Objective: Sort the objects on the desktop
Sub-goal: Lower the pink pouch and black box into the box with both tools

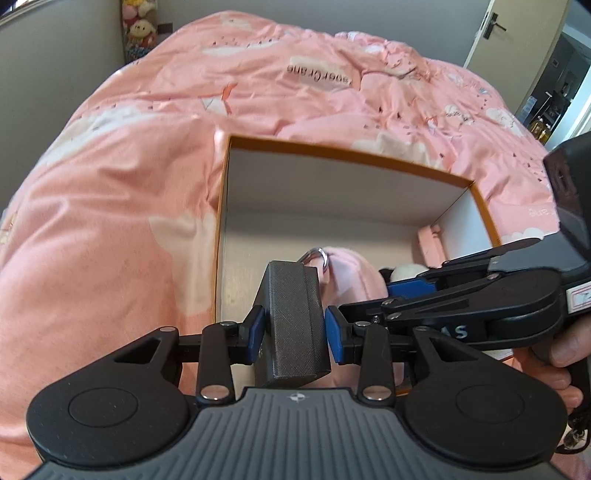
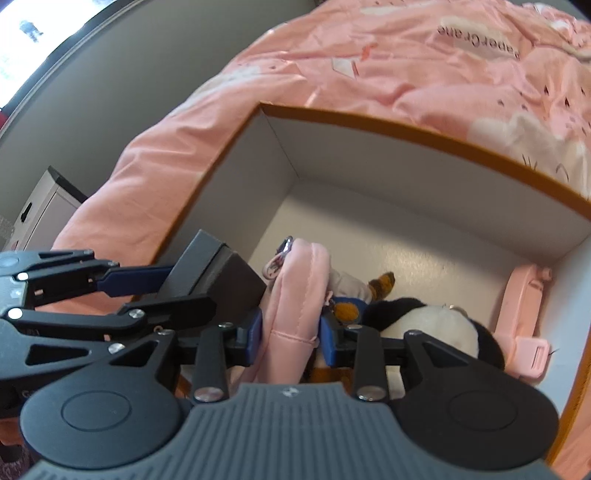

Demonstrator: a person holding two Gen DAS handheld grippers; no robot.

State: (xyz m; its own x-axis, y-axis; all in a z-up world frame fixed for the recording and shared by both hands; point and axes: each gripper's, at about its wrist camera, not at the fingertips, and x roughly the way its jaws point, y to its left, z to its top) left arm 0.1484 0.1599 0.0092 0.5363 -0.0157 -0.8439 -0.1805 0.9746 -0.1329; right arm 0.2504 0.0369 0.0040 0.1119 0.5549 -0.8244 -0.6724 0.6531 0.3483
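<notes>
dark block (image 1: 293, 325) lengthwise between tongs (image 1: 295, 332)

This is a bedroom in a home: a bed fills the middle, covered by a rumpled pink duvet (image 1: 155, 192) printed with clouds. Plush toys (image 1: 139, 26) sit in the far left corner, and a door (image 1: 517, 33) stands open at far right.

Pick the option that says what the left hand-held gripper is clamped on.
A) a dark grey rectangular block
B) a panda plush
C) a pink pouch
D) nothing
A: in the left wrist view the left hand-held gripper has its blue pads pressed against both sides of the dark grey rectangular block, over the open box.
</notes>
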